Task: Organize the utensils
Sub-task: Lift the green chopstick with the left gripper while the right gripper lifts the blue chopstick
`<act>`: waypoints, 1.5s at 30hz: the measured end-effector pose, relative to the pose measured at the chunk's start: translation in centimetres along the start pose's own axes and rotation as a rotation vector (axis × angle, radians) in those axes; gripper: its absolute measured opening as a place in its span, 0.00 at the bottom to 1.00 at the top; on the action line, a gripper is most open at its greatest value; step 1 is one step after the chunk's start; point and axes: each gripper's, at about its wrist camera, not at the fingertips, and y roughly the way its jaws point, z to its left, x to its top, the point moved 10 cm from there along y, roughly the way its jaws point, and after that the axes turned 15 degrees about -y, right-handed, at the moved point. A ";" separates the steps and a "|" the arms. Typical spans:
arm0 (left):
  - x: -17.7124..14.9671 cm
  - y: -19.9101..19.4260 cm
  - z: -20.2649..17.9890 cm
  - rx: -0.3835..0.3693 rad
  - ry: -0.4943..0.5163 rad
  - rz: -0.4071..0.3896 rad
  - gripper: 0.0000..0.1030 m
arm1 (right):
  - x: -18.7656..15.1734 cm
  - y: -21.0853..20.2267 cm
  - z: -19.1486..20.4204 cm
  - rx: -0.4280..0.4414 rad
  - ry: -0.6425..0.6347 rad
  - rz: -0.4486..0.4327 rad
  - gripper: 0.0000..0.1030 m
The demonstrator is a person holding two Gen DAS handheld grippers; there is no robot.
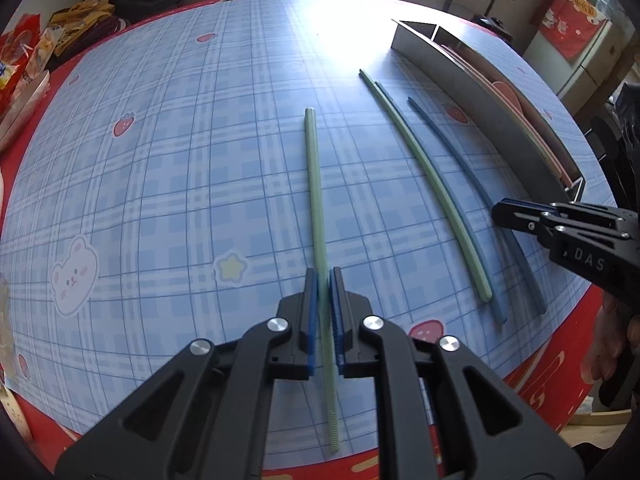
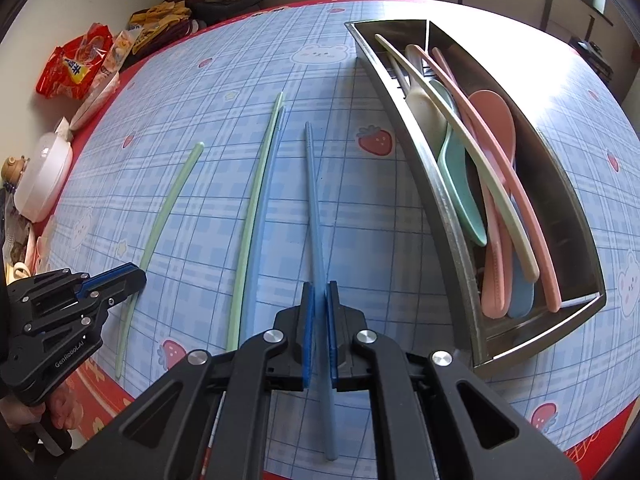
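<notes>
Left wrist view
- left gripper (image 1: 324, 276): clamped on a green chopstick (image 1: 313, 168), blue pads squeezing it from both sides, the stick running out ahead over the cloth and back under the jaws.
- other sticks: a second green chopstick (image 1: 432, 176) and a blue one (image 1: 498, 312) lie side by side, basically touching, off to the right. One more darker blue chopstick (image 1: 452, 140) sits beyond them, closer to the tray.
- metal tray (image 1: 472, 80): far right on the table, long steel box with a divider; from here you only get a peek of pink stuff inside.
- right gripper (image 1: 504, 212): pokes in from the right edge, tips down at that darker blue stick.
- table (image 1: 160, 160): blue plaid cloth with bears and strawberries, red border.

Right wrist view
- right gripper (image 2: 319, 292): pinched shut on the blue chopstick (image 2: 314, 184), same deal, stick passes straight through the pads.
- left gripper (image 2: 136, 276): comes in lower left, closed on its green chopstick (image 2: 168, 200).
- middle pair: green (image 2: 256, 184) and light blue (image 2: 266, 200) sticks lying loose together on the cloth between the two held ones.
- tray (image 2: 452, 216): just right of the held blue stick; the compartment holds pink, cream, mint and blue spoons (image 2: 492, 128) plus a few chopsticks piled lengthwise.
- snack bags (image 2: 80, 64): heaped at the far left edge of the table.
</notes>
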 end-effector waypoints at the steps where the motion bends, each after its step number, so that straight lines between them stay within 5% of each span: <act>1: 0.0 0.0 0.0 -0.001 0.010 -0.003 0.12 | 0.0 0.0 0.0 -0.004 0.005 -0.002 0.07; 19: 0.6 -1.3 -0.4 -0.036 -0.161 -0.046 0.10 | 0.7 0.4 0.6 0.042 -0.096 0.075 0.06; 31: 3.2 -5.6 -2.2 -0.150 -0.341 -0.108 0.10 | 3.3 -5.2 -0.3 0.093 -0.120 -0.054 0.06; 45: 0.2 0.2 -2.8 -0.021 -0.272 0.029 0.10 | 1.3 -5.3 -2.3 0.104 -0.109 -0.031 0.06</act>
